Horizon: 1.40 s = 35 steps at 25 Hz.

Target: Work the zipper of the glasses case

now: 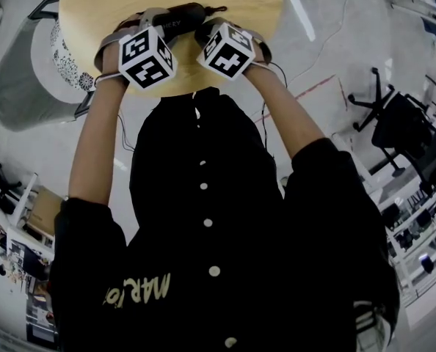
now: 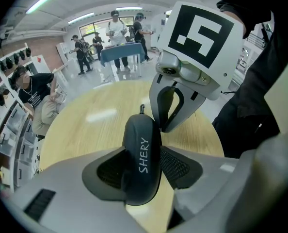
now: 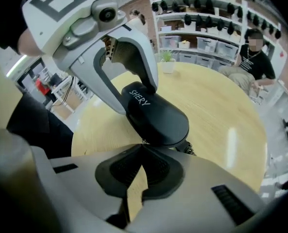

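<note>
The left claw (image 2: 143, 153) is clamped on the case (image 2: 140, 130). Its two pads press the long sides, and the black shell, lettered SHERY, stands on edge between them, running away from the claw. The right claw (image 3: 143, 147) is closed, its tips together right at the lower edge of the case's rounded end. A tiny glint sits at those tips, too small to tell whether it is the zipper pull. In the left gripper view the right claw comes down on the case's right side, near its far end. A short black strap (image 3: 188, 148) sticks out from that end, just beside the right claw. The case sits low over the round wooden worktop (image 2: 86, 130), near the edge closest to the person; whether it touches the wood I cannot tell. A small potted plant (image 3: 167, 61) stands at the worktop's far edge, well apart from the case. People stand and sit in the room beyond.
</note>
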Tool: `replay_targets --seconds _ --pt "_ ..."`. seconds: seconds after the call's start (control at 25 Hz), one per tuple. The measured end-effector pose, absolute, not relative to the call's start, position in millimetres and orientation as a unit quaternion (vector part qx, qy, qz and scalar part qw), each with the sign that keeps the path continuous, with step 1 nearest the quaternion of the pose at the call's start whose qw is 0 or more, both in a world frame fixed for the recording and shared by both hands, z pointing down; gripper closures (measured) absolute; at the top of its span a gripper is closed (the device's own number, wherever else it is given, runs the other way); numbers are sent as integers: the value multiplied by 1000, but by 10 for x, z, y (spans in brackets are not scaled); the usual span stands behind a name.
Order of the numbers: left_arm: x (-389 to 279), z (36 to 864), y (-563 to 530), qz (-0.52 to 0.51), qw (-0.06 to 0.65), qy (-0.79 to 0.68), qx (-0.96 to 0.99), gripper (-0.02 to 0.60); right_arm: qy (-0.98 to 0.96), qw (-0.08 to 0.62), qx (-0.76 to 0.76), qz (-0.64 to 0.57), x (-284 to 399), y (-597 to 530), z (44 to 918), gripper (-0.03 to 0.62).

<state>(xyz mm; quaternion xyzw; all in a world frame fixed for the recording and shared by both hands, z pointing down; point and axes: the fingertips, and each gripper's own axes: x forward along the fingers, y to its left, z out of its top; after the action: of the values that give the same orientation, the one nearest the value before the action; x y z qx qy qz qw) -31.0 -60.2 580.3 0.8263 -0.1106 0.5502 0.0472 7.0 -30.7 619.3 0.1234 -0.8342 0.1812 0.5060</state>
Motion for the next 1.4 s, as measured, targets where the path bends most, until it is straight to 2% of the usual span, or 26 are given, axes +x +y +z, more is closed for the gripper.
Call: replay_targets --seconds 0.44,0.88,1.4 --pt "-303 5802 -611 546 53 -108 829 365 -832 424 229 274 -144 -258 6177 588" --pt "-288 5783 -594 544 59 -101 831 367 -832 371 296 287 -378 -186 6158 587" --pt "-300 5792 -582 547 70 -95 828 367 -826 339 343 292 -669 -155 6134 586"
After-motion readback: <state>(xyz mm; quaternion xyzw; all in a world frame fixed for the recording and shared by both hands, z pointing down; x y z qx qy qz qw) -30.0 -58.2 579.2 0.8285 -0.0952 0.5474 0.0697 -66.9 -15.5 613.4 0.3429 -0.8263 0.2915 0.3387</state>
